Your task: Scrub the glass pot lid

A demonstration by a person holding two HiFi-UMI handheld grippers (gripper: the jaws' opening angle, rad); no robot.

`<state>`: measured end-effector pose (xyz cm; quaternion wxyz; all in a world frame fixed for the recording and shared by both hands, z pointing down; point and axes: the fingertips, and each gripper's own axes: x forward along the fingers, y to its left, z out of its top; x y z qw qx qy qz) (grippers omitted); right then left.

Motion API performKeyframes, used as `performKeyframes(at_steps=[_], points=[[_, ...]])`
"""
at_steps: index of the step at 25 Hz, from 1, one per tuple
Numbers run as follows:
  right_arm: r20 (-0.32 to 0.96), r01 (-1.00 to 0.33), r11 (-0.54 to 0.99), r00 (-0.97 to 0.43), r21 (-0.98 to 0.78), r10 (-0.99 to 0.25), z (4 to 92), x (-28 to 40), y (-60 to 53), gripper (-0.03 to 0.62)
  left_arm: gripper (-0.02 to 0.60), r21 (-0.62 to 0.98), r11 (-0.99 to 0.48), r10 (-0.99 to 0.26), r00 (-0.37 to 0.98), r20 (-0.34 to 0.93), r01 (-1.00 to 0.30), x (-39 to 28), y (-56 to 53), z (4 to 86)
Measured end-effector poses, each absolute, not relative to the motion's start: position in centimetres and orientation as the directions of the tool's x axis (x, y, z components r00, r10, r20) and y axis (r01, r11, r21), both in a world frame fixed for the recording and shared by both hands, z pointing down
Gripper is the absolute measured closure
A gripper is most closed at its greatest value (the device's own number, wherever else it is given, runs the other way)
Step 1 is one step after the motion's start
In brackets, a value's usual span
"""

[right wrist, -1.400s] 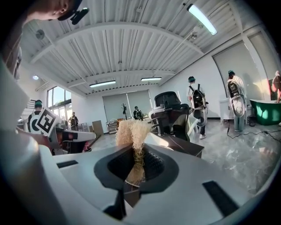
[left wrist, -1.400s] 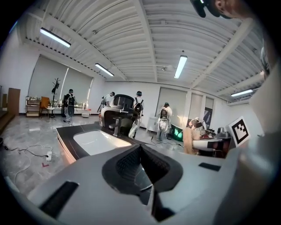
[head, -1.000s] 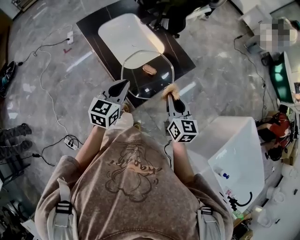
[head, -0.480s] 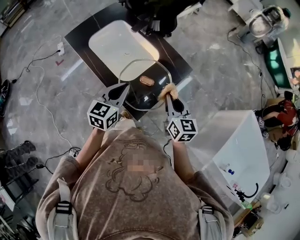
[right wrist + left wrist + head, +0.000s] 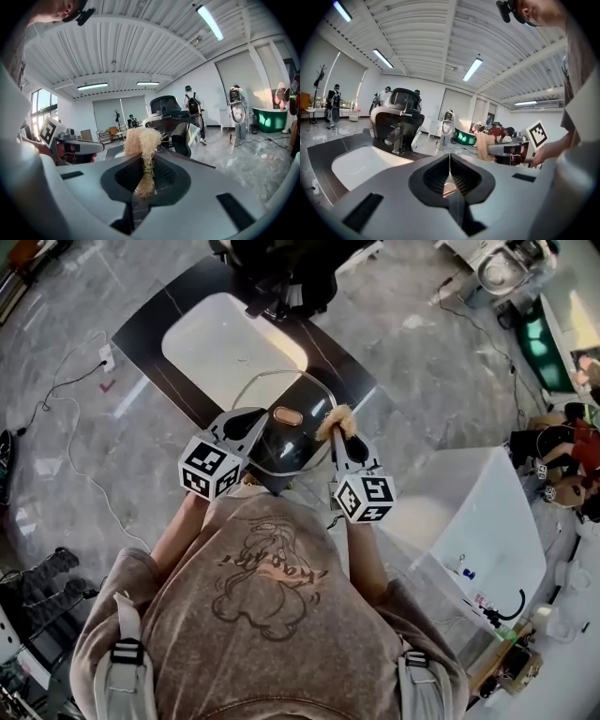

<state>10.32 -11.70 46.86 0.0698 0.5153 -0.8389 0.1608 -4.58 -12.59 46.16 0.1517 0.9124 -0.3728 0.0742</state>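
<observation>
Glass pot lid (image 5: 292, 444), clear and round with copper-toned knob, clenched at its rim in your left claw (image 5: 249, 416), over dark worktop (image 5: 150, 320) edge near white sink (image 5: 225, 338), your right claw (image 5: 337, 433) grasping tan fibrous scrubber (image 5: 336, 416) at the lid's right rim.

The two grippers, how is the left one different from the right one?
The left gripper pinches the thin rim of the glass pot lid; the right gripper pinches a tan, fuzzy scrubber. The left gripper sits at the lid's left edge, the right gripper at its right edge. Both are shut tight on what they hold.
</observation>
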Motion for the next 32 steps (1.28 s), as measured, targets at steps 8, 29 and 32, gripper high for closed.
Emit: performKeyframes(at_steps=[8,29,32], points=[[0.299,-0.884,0.422,-0.466,-0.204,-0.833,46.8,11.7,-12.8,0.55,0.551,0.154,-0.713,-0.626,0.719,0.301,-0.684,-2.5,-13.7,46.8],[0.313,-0.891,0.394,-0.449,-0.226,-0.837,48.6,12.5,-13.7,0.551,0.304,-0.017,-0.909,-0.341,0.719,0.605,-0.416,1.8,-14.5,55.9],[0.316,-0.892,0.389,-0.446,-0.23,-0.837,48.8,12.8,-13.6,0.549,0.304,-0.044,-0.935,-0.292,0.696,0.656,-0.351,2.9,-14.4,58.0]])
